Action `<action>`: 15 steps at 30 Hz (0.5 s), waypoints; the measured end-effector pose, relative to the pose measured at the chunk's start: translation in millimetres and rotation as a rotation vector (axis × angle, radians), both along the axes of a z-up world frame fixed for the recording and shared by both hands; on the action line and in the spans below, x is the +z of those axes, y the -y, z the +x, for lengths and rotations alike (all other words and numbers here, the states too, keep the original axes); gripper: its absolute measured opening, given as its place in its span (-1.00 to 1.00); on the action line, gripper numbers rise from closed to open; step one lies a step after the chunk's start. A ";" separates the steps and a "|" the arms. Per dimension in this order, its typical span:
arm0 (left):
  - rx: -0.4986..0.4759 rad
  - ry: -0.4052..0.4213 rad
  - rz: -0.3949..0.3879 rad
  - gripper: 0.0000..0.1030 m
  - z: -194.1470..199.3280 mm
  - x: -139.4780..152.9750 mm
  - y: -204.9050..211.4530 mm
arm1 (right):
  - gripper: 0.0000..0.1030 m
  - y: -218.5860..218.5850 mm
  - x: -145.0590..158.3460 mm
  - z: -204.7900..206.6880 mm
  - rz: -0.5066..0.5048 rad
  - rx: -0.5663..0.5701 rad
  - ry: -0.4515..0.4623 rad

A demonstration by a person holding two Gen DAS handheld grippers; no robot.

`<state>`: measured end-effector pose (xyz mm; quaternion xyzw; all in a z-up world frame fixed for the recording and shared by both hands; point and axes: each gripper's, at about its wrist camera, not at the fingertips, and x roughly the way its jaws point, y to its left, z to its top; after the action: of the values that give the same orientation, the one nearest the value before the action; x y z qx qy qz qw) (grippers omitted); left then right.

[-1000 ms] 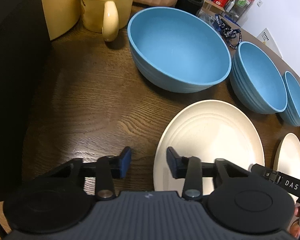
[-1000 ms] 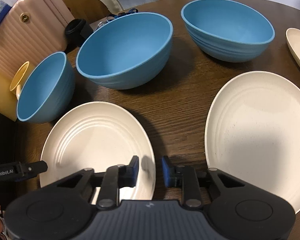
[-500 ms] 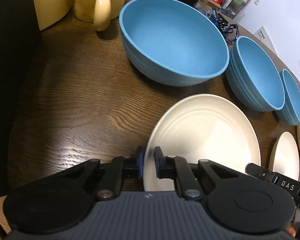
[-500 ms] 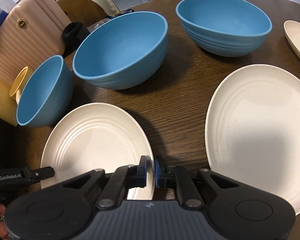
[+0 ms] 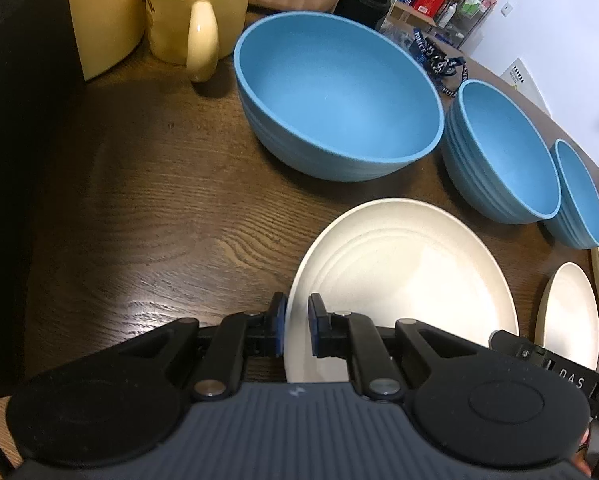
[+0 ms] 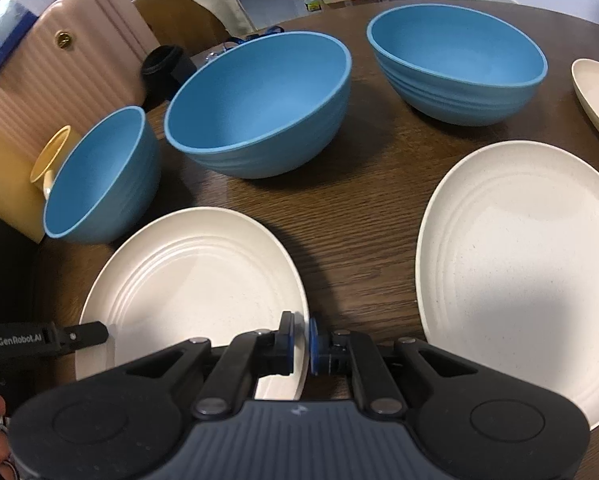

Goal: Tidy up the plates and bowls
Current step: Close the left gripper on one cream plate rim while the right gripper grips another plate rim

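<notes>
Both grippers clamped on opposite edges of one cream plate point(image 5: 403, 276) on a dark wooden table point(image 5: 139, 184). Left gripper point(image 5: 297, 330) pinching the plate's left rim, fingers nearly closed around it. Right gripper point(image 6: 301, 344) likewise narrowed on the right rim. Three blue bowls point(image 6: 259, 100) lined up behind the plate. Second cream plate point(image 6: 531, 260) lying just to the right. Yellow mug point(image 5: 195, 12) at far left.
</notes>
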<state>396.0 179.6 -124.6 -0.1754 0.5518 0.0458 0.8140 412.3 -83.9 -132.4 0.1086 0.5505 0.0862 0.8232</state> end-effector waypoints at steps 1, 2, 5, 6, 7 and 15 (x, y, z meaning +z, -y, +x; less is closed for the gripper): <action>-0.001 0.005 0.002 -0.76 -1.4 1.6 -0.1 | -0.85 -0.3 0.8 -0.8 0.000 0.001 0.002; 0.000 0.009 0.004 -0.76 -3.5 2.9 -0.3 | -0.85 -0.5 1.7 -1.8 0.001 0.002 0.005; 0.003 0.021 0.003 -0.76 -8.4 6.5 -1.3 | -0.85 0.2 4.0 -6.2 0.003 0.008 0.015; 0.003 0.025 0.005 -0.76 -10.8 8.1 -1.3 | -0.85 0.0 5.2 -7.9 0.004 0.011 0.020; 0.004 0.029 0.006 -0.76 -13.6 9.7 -1.4 | -0.85 -0.2 5.9 -10.7 0.006 0.013 0.024; 0.014 0.068 0.016 -0.76 -35.6 24.3 -5.4 | -0.85 -3.0 16.8 -26.4 0.018 0.027 0.058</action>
<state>360.3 185.0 -100.2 -0.1740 0.5224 0.0498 0.8332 385.9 -81.0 -115.6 0.1062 0.5269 0.1055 0.8366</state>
